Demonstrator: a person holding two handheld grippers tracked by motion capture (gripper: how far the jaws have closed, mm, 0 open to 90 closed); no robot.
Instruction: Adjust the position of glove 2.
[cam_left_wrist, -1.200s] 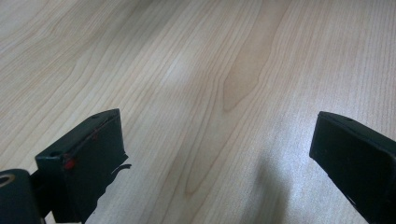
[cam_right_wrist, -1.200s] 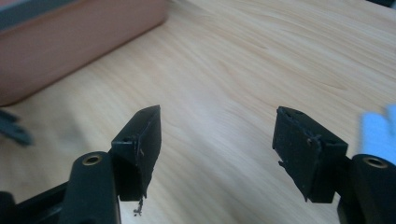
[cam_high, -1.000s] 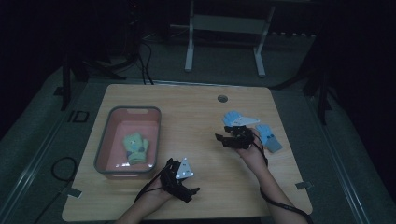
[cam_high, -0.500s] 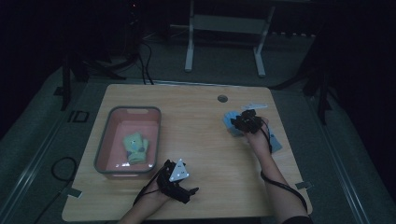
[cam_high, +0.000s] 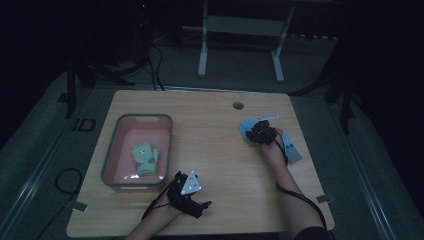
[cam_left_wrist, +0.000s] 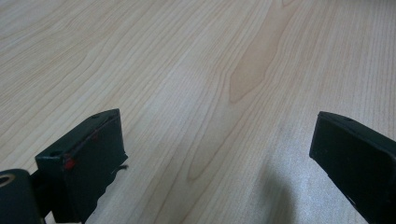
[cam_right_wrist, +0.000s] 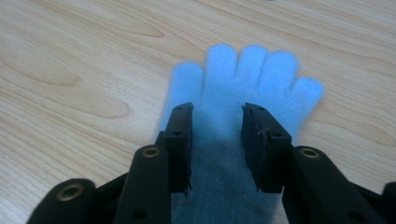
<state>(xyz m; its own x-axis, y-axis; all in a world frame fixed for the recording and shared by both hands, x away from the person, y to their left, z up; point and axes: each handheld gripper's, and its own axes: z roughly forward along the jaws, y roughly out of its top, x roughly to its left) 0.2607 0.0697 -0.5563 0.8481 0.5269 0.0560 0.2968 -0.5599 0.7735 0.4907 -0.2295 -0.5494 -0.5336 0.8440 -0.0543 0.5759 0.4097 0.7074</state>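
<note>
the blue glove (cam_right_wrist: 243, 88) lies flat on the wooden table (cam_high: 210, 125), at the right side of the high view (cam_high: 247, 131). in the right gripper view we see it in the middle of the frame, with its five soft finger tips pointing to the top. the wrist part of the glove runs down between the two black jaws.

the right gripper (cam_right_wrist: 215, 140) sits right over the glove. its jaws have just been closing, and now they stand partly closed, one on each side of the glove's palm. we see blue cloth between them, bunched in the gap. we cannot tell if the pads really squeeze it yet. in the high view the right gripper (cam_high: 261, 133) is at the right middle of the frame, with the person's hand behind it and a cable trailing down.

another bit of blue cloth (cam_high: 291, 150) lies just below and to the right of that hand.

the left gripper (cam_high: 190, 192) rests low in the middle of the high view, well apart from the glove. in the left gripper view its jaws (cam_left_wrist: 219, 158) are spread wide, with only bare wood between them.

a pink bin (cam_high: 116, 150) stands at the left of the table. a green and yellow cloth thing (cam_high: 145, 157) lies inside it.
</note>
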